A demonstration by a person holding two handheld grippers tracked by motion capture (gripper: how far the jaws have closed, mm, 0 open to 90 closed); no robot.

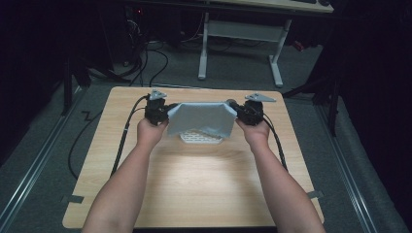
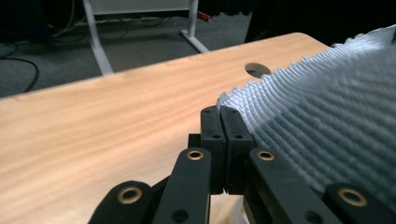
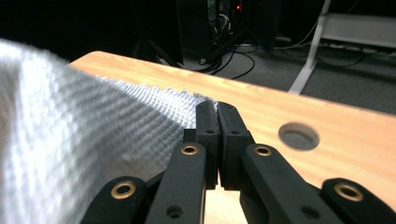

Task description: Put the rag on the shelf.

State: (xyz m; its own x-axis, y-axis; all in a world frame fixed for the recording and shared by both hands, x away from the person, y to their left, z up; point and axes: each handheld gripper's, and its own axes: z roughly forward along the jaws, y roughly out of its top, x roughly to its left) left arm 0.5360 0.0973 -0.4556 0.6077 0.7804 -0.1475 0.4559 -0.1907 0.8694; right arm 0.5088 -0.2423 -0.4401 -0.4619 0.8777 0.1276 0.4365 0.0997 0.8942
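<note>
High view: cloth [image 1: 201,119] hangs over white basket [image 1: 200,139].

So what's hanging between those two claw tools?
A pale blue cloth, pinched at its corners by the left gripper and right gripper, seen in the high view.

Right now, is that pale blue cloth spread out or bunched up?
Spread out. The cloth hangs stretched between the left hand-held gripper and the right hand-held gripper, each shut on a top corner, above a white perforated tray.
</note>
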